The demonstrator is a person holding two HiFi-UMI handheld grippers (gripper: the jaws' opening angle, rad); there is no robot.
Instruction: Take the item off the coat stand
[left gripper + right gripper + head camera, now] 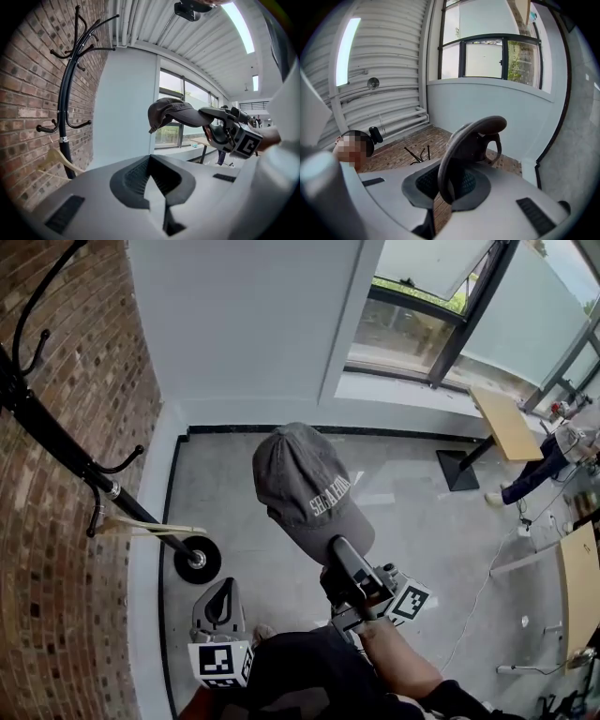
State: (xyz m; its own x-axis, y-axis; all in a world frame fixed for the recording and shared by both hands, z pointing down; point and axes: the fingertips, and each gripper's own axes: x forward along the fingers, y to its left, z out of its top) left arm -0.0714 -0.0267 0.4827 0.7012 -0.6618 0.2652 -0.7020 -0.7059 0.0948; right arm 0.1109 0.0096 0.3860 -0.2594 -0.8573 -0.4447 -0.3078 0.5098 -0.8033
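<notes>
A grey baseball cap (305, 486) with white lettering hangs in the air over the concrete floor, away from the black coat stand (56, 442). My right gripper (339, 554) is shut on the cap's brim, whose curved edge (468, 145) runs up between the jaws in the right gripper view. The left gripper view shows the cap (171, 112) to the right of the stand (65, 108). My left gripper (220, 601) sits low by the stand's round base (197, 559), shut, with nothing in it.
A wooden hanger (150, 528) hangs low on the stand. A brick wall (66, 568) runs along the left, a white wall and windows (412, 315) behind. Wooden tables (506, 423), a person's leg (530, 474) and cables lie to the right.
</notes>
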